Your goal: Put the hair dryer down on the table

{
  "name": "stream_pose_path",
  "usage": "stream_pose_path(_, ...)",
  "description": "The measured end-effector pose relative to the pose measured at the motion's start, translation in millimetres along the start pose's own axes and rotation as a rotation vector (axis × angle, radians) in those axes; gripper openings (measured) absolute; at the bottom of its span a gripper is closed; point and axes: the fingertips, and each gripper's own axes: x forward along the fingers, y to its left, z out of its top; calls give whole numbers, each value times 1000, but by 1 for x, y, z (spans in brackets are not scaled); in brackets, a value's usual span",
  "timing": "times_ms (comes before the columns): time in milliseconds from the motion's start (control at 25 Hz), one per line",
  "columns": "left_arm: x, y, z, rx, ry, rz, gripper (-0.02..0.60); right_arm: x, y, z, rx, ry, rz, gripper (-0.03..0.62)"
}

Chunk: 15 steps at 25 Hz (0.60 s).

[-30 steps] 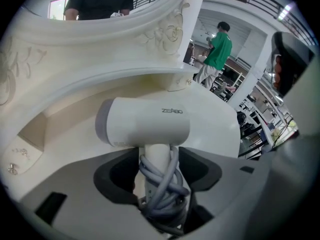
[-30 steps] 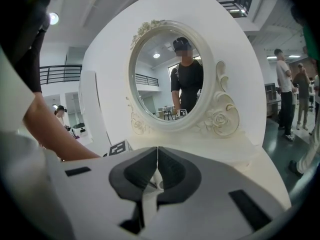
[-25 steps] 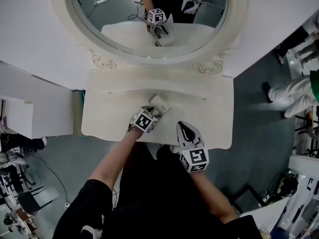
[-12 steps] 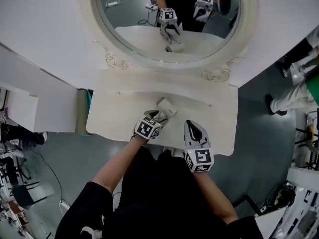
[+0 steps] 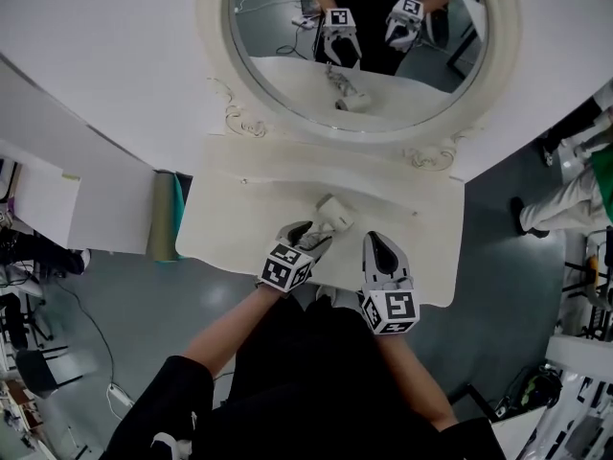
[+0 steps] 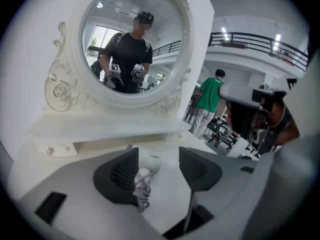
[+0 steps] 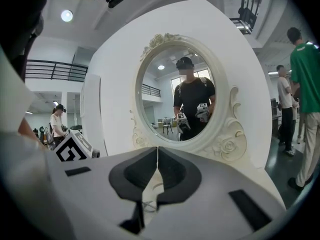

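Your left gripper (image 5: pixel 314 235) has its jaws apart, and the white hair dryer (image 5: pixel 333 212) lies on the table (image 5: pixel 426 247) just ahead of them, its bundled cord (image 6: pixel 142 190) beside the left jaw. Your right gripper (image 5: pixel 374 245) has its jaws pressed together on nothing. The dryer is probably a light, stiff, smooth plastic shell, so any regrasp is best made across its narrowest part, and the cord may tug.

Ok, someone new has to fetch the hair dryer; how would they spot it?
Find the white dressing table with the oval mirror. On its top, just ahead of the open fingers of the left gripper, lies the hair dryer: a small white body with its cord bundled beside it, the only loose object there.
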Motion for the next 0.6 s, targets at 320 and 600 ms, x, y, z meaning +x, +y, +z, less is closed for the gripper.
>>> stream_pose_path(320, -61, 9, 44, -27, -153, 13, 259, 13, 43, 19, 34, -36, 25, 20)
stream_pose_path(600, -123, 19, 79, 14, -283, 20, 245, 26, 90, 44, -13, -42, -11, 19)
